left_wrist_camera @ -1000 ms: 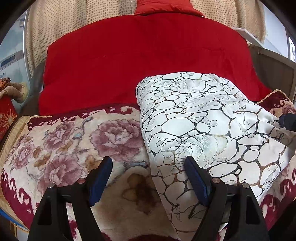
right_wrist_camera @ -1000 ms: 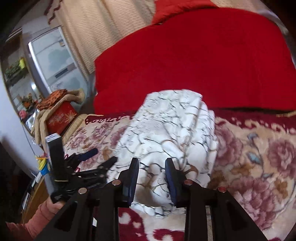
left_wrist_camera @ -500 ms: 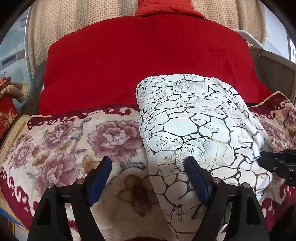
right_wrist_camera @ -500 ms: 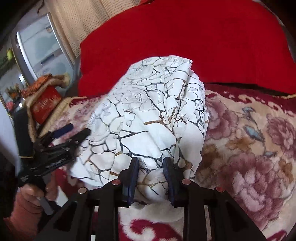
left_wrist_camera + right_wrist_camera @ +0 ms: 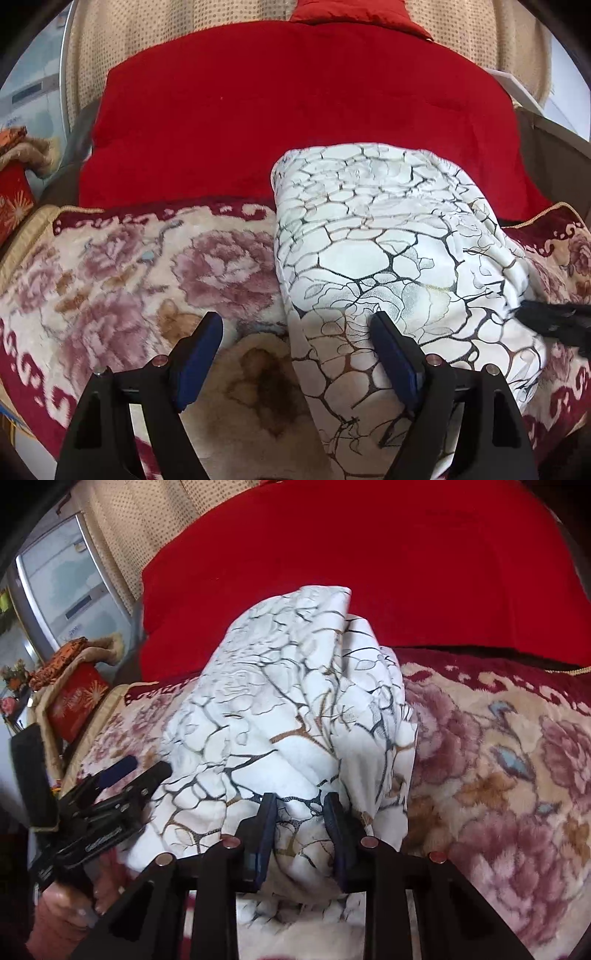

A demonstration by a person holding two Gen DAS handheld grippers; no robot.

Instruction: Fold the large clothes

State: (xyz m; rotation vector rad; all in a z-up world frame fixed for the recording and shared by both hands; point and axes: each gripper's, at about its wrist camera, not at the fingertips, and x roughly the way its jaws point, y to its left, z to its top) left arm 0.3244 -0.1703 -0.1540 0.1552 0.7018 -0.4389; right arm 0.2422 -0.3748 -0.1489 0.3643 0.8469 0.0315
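A white garment (image 5: 388, 240) printed with dark crack lines and roses lies folded lengthwise on the floral blanket (image 5: 129, 277). My left gripper (image 5: 295, 321) hovers open over its near left edge: one finger is above the blanket, the other above the cloth, and neither pinches anything. In the right wrist view the garment (image 5: 288, 686) is bunched up at its near right edge, where my right gripper (image 5: 301, 801) is shut on a fold. The left gripper (image 5: 146, 768) shows at the left of that view, held by a hand (image 5: 62, 912). The right gripper's black tip (image 5: 554, 321) enters the left wrist view at the right.
A red quilt (image 5: 295, 110) covers the surface behind the garment, with a beige dotted curtain (image 5: 92, 48) behind it. At the far left stand a refrigerator (image 5: 62, 583) and a red box (image 5: 74, 698) draped with cloth. The blanket (image 5: 498, 775) stretches on to the right.
My right gripper has come down with the gripped fold, so the garment's right side now lies lower and flatter on the blanket. The left gripper has stayed in place, open.
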